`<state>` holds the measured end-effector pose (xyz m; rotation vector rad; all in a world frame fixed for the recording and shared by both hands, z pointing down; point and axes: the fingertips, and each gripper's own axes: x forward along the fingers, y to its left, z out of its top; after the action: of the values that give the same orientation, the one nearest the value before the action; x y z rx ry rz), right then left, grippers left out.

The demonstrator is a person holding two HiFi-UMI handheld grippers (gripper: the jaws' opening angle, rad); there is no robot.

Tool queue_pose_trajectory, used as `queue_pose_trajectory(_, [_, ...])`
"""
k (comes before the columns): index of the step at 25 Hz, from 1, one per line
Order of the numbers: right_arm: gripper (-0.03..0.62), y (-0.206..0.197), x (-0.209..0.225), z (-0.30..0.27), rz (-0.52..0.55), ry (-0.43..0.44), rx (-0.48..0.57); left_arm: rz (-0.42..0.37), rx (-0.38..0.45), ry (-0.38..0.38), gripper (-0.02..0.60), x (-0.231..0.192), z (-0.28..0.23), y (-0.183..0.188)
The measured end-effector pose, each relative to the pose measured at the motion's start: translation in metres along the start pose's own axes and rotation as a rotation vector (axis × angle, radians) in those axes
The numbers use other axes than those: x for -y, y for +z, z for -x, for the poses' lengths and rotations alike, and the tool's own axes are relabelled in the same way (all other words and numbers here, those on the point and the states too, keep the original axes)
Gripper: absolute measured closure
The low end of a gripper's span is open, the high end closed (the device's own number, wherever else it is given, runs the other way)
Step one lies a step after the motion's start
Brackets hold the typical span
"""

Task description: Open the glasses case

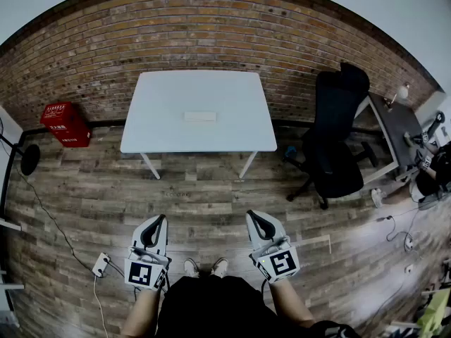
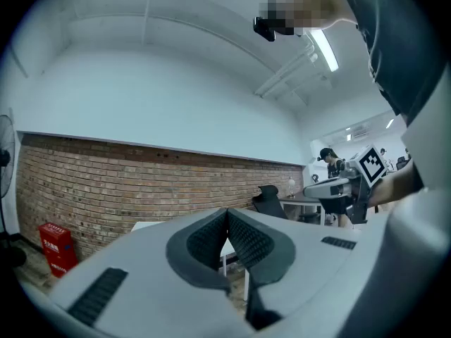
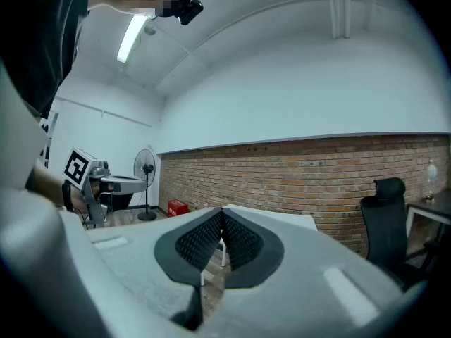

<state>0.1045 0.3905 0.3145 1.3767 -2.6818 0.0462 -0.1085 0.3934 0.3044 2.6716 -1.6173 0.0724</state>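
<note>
A small white glasses case lies near the middle of the white table by the brick wall. I stand well back from the table on the wooden floor. My left gripper and right gripper are held level in front of me, far short of the table. Both are shut with nothing between the jaws. In the left gripper view the left gripper has its dark pads pressed together. The right gripper looks the same in the right gripper view. The case is hidden in both gripper views.
A black office chair stands right of the table, beside a grey desk. A red crate sits by the wall at left. Cables and a power strip lie on the floor. A standing fan is at left.
</note>
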Motion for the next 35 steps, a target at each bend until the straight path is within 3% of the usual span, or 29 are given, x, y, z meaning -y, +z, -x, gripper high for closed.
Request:
queue_pose_trajectory(13, [0.589,-0.009,0.016,0.003,-0.063,0.043,0.032,-0.011,-0.011,0.017,0.575,0.014,-0.011,-0.004])
queue_pose_trajectory(24, [0.589,-0.051,0.04,0.002,-0.086,0.08,-0.037,-0.016,-0.069,0.057,0.575,0.026,-0.015,-0.028])
queue_pose_trajectory(28, [0.589,-0.051,0.056,-0.014,-0.08,0.064,-0.049,0.004,-0.053,0.052,0.575,0.012,-0.042,-0.029])
queue_pose_trajectory(35, [0.589,-0.055,0.1,-0.071,-0.067,0.008,-0.095,0.036,-0.042,-0.031,0.575,-0.021,-0.131,-0.04])
